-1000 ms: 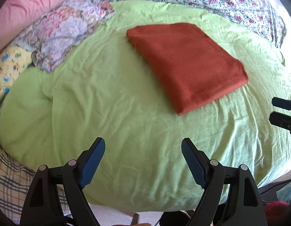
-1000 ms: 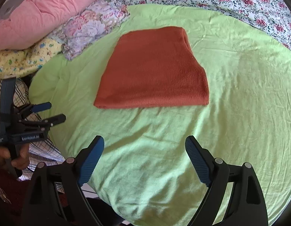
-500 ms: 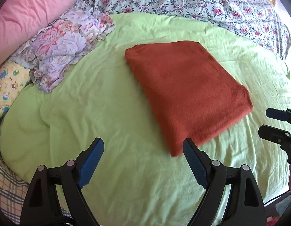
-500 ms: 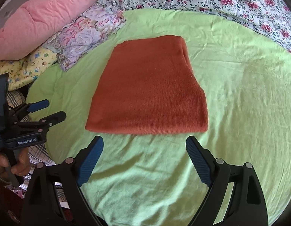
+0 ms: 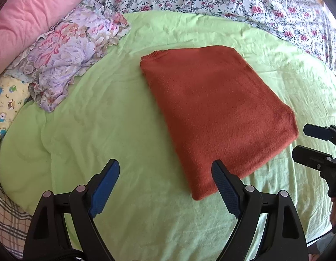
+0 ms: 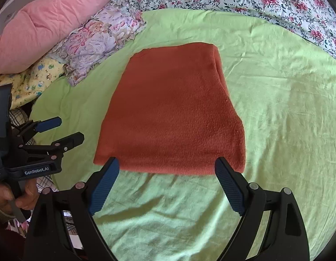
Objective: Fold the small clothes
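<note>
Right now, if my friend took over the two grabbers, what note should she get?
Left gripper: open, holds nothing, near the cloth's near corner.
Right gripper: open, holds nothing, at the cloth's near edge.
Rust-red cloth: lies folded flat in a rectangle on the green sheet.
Done: it looks folded at least once.
Left: maybe one more fold, or put it aside. Other clothes are piled beside the sheet.

Rust-orange garment (image 5: pixel 215 108) on lime-green sheet (image 5: pixel 98 130), pink quilt (image 5: pixel 31 15).
</note>
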`<state>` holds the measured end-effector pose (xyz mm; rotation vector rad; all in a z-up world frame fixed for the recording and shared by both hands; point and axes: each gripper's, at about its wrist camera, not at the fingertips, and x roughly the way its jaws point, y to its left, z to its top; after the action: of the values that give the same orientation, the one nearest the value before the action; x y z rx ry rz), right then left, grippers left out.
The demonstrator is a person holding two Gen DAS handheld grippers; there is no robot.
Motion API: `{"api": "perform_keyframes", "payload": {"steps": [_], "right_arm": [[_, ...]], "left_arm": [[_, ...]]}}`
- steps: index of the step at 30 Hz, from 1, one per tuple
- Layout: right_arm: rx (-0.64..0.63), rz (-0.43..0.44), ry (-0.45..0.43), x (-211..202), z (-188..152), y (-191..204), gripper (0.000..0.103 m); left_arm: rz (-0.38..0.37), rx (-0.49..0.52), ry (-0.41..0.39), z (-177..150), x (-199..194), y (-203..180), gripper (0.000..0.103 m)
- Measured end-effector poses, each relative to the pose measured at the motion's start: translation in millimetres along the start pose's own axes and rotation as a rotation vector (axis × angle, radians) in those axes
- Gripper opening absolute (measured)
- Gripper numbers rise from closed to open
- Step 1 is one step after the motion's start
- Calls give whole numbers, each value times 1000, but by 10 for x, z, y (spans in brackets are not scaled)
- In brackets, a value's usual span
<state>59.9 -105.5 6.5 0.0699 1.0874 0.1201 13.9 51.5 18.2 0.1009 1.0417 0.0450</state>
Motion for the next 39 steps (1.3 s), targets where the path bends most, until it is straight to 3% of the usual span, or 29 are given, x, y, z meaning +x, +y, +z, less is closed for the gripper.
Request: {"api": "perform_keyframes", "payload": {"steps": [18, 39], "right_arm": [[-22, 11, 32, 174, 219, -48, 89], [-27, 5, 33, 206, 318, -114, 89]], "left_arm": [[9, 3, 26, 180, 189, -61, 87], [-46, -6, 36, 303, 240, -66, 88]]}}
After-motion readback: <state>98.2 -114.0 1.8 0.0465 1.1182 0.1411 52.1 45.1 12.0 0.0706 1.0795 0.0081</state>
